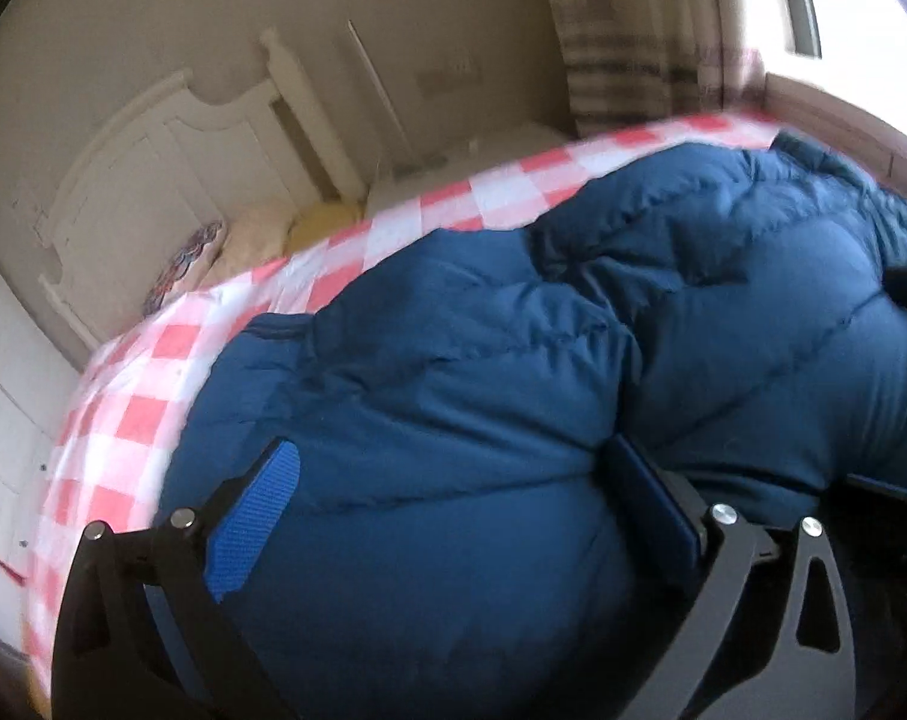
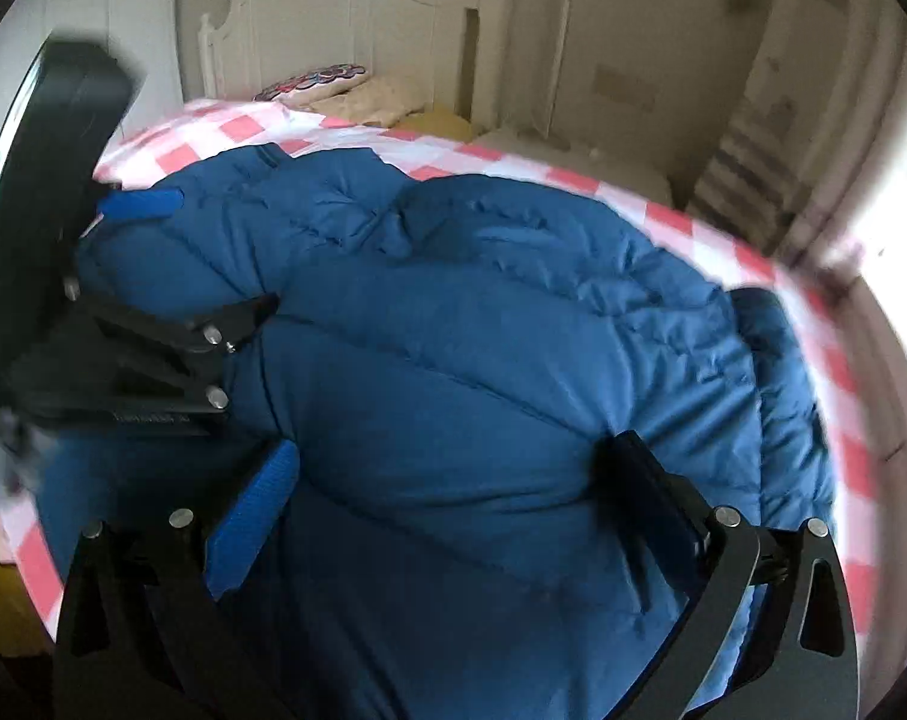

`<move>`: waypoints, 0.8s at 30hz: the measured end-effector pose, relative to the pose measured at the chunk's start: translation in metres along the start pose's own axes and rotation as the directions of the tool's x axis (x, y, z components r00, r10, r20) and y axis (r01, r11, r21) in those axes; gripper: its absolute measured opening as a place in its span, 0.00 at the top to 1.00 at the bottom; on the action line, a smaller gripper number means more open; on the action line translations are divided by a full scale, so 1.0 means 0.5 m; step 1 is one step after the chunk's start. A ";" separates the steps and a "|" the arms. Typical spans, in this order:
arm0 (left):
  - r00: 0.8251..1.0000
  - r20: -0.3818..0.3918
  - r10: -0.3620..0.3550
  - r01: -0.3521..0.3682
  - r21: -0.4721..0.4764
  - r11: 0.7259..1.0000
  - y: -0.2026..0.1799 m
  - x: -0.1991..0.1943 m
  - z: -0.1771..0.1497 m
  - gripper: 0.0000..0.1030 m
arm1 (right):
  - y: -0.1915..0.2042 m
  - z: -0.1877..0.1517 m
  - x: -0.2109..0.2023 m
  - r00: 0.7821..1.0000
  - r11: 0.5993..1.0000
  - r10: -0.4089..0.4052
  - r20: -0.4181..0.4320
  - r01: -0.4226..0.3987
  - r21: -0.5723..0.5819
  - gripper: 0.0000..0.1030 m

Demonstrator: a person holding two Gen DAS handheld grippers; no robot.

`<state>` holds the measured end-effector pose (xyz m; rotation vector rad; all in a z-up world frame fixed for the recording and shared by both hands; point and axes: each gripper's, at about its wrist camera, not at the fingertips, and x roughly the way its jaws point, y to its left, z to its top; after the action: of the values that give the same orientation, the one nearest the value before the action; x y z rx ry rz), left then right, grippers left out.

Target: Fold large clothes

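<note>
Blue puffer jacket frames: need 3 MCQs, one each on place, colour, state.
1. The blue puffer jacket lies on:
A. a checked sheet
B. a wooden floor
C. a chair

2. The checked sheet is:
A. green and black
B. red and white
C. plain grey

3. The right gripper jaws stand:
A. shut on a hanger
B. out of view
C. open

Key: 1 A, sheet shows all round the jacket; 2 B, red and white squares; 3 C, wide gap, jacket between the fingers.

Matt quilted blue cloth jacket (image 1: 513, 396), checked cotton sheet (image 1: 153, 372); ribbed gripper pads (image 2: 255, 516), white-painted wooden headboard (image 2: 357, 6)
</note>
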<state>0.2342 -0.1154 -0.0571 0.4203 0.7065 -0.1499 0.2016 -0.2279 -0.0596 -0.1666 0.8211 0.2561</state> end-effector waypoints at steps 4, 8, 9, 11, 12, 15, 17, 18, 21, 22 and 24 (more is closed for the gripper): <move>0.994 -0.039 -0.103 0.099 -0.087 0.991 0.033 0.016 -0.006 0.02 | 0.020 -0.004 0.007 0.999 0.999 -0.035 0.010 0.035 -0.027 0.04; 0.997 -0.025 -0.067 0.065 -0.073 0.995 0.023 0.016 -0.016 0.02 | 0.020 -0.011 0.003 0.999 0.999 -0.039 0.020 0.040 -0.028 0.04; 0.998 -0.020 -0.054 0.052 -0.067 0.996 0.019 0.014 -0.018 0.02 | 0.015 -0.012 0.004 0.999 0.999 -0.042 0.021 0.042 -0.030 0.04; 0.999 -0.018 -0.049 0.048 -0.067 0.997 0.022 0.012 -0.019 0.02 | 0.014 -0.014 0.007 0.999 0.998 -0.046 0.023 0.046 -0.032 0.04; 0.999 -0.019 -0.051 0.049 -0.068 0.996 0.023 0.013 -0.018 0.02 | 0.013 -0.014 0.007 0.999 0.998 -0.046 0.023 0.047 -0.032 0.04; 0.998 -0.021 -0.056 0.055 -0.072 0.996 0.025 0.015 -0.017 0.02 | 0.012 -0.013 0.007 0.999 0.998 -0.046 0.024 0.046 -0.032 0.04; 0.998 -0.020 -0.055 0.054 -0.071 0.996 0.025 0.015 -0.017 0.02 | 0.012 -0.013 0.007 0.999 0.998 -0.045 0.025 0.046 -0.032 0.04; 0.998 -0.020 -0.056 0.054 -0.072 0.996 0.026 0.015 -0.018 0.02 | 0.012 -0.013 0.007 0.999 0.998 -0.045 0.025 0.046 -0.032 0.04; 0.998 -0.020 -0.058 0.056 -0.074 0.996 0.028 0.015 -0.018 0.02 | 0.011 -0.013 0.007 0.999 0.998 -0.045 0.024 0.045 -0.032 0.04; 0.998 -0.020 -0.057 0.056 -0.074 0.996 0.028 0.015 -0.018 0.02 | 0.012 -0.013 0.007 0.999 0.998 -0.045 0.025 0.045 -0.032 0.04; 0.998 -0.021 -0.055 0.054 -0.072 0.996 0.028 0.016 -0.018 0.02 | 0.015 -0.013 0.007 0.999 0.998 -0.047 0.024 0.047 -0.032 0.04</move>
<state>0.2385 -0.0989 -0.0640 0.3352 0.7439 -0.1713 0.1969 -0.2220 -0.0669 -0.2126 0.7891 0.2268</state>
